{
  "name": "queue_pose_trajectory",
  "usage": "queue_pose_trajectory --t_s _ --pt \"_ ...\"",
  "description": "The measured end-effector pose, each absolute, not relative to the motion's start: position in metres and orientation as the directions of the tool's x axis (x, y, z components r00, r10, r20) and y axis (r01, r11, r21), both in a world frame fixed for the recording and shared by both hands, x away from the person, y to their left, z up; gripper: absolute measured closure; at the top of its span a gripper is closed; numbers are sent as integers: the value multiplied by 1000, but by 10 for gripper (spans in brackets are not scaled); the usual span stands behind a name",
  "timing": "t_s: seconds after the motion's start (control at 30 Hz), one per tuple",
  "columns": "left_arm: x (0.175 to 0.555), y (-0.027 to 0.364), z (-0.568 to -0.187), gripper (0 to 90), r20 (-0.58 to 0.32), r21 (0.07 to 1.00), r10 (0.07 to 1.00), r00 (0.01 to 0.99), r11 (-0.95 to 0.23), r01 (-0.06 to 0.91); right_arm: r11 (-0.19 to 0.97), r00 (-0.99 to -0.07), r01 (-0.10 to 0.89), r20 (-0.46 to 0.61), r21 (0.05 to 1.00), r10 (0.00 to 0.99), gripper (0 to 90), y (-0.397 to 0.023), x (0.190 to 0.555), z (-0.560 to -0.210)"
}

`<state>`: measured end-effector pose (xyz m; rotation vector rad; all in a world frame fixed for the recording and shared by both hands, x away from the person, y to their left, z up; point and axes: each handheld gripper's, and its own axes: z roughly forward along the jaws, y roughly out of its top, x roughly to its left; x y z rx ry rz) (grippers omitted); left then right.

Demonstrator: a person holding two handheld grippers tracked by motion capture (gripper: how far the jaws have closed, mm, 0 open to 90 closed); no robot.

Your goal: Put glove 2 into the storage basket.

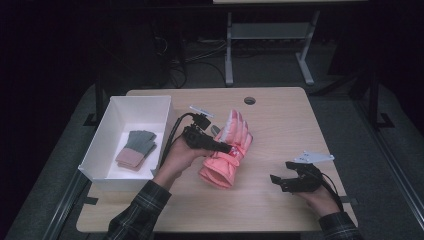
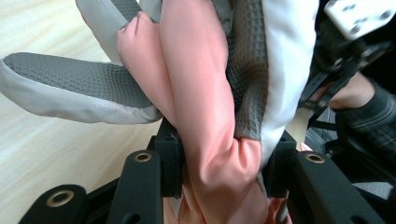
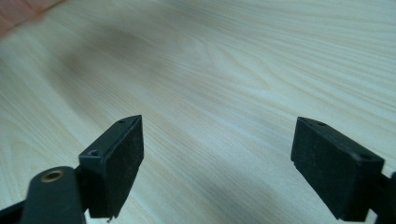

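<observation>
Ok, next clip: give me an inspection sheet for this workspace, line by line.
Surface: light wooden table with a round cable hole.
Job's things: pink glove, partly lifted; white box at the table's left, holding a grey and pink glove.
Clutter: nothing seen.
Grippers: left hand-held gripper shut on the pink glove; right hand-held gripper open over bare table, jaws apart, nothing between.
Cables: black cable trailing from the left hand-held gripper; more on the floor behind.
Surroundings: dark room, metal table frame beyond.
</observation>
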<state>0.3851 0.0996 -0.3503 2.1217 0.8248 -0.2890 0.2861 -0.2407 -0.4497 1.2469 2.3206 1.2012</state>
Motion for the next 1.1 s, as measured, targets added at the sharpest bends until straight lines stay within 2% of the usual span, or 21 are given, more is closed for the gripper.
queue_pose_trajectory --t_s 0.2,0.67,1.1 --pt "386 113 -320 584 -416 636 475 776 -457 621 306 -597 574 132 760 791 138 -237 285 -451" --pt "391 170 -254 581 -314 671 565 763 -436 599 321 -592 577 114 751 798 137 -233 285 -456" --pt "389 243 -239 576 -313 689 656 687 -341 639 318 -599 564 113 762 793 136 -234 285 -455"
